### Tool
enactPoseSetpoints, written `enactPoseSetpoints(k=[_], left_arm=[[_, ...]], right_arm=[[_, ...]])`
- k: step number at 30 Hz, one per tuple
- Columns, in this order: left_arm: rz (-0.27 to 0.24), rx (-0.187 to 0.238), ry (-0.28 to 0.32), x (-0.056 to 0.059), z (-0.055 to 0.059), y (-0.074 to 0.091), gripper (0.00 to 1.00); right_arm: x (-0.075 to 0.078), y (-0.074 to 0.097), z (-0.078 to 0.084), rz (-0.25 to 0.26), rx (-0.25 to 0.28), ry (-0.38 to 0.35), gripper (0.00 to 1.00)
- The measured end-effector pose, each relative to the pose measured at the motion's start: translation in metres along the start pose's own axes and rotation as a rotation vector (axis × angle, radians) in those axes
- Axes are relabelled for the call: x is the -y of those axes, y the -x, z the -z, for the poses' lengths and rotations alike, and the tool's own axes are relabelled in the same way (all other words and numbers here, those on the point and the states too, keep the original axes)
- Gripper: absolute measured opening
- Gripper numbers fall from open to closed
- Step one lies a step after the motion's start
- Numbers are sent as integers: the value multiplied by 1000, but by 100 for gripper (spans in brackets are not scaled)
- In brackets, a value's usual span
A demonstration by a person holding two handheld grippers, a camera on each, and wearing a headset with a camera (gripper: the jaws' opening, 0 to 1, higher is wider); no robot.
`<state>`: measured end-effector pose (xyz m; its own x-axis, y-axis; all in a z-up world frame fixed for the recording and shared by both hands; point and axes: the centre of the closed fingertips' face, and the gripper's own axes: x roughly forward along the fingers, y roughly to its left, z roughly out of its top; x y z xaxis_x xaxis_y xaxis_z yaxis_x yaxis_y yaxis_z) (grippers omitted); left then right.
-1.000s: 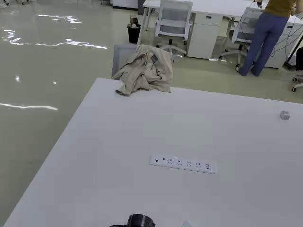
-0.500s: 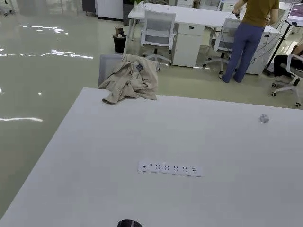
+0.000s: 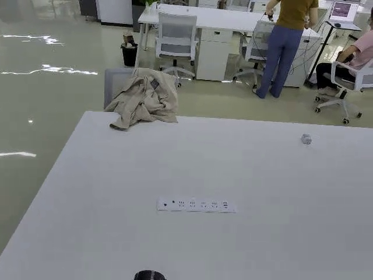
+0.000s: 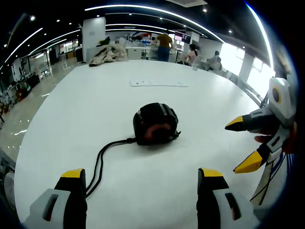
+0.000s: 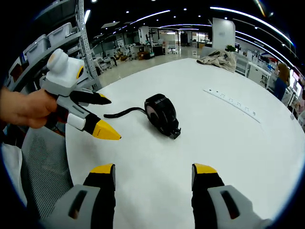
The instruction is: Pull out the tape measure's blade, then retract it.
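A black tape measure (image 4: 156,125) with an orange-red side lies on the white table (image 4: 95,105), its black wrist strap (image 4: 101,160) trailing toward me. The blade is in; its hook end (image 5: 175,134) sits at the case mouth. My left gripper (image 4: 141,174) is open, a short way from the case with nothing between its fingers. My right gripper (image 5: 153,168) is open too, facing the tape measure (image 5: 161,112) from the other side. Each gripper shows in the other's view: the right gripper (image 4: 239,145) and the left gripper (image 5: 108,119). The case top (image 3: 150,275) peeks in at the head view's bottom edge.
A white power strip (image 3: 196,205) lies mid-table. A beige jacket (image 3: 143,96) hangs over a chair at the far edge, and a small grey object (image 3: 306,139) rests at the far right. People stand and sit at desks beyond the table.
The head camera has swung, so the whole scene has shifted left and down. The power strip, jacket and tape measure lie where they were.
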<state>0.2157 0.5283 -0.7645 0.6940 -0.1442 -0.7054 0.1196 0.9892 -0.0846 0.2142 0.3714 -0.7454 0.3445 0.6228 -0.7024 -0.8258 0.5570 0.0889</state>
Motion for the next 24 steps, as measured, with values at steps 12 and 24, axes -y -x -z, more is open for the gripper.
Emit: enactPoseSetpoints(k=[12,24], left_arm=[[1,25,16,0,3,25,96],[23,18,39,2,5,44,100]], right_arm=[[-13,22,-16,17,37,-46,77],[-28,43,-9,21,16,-96,84]])
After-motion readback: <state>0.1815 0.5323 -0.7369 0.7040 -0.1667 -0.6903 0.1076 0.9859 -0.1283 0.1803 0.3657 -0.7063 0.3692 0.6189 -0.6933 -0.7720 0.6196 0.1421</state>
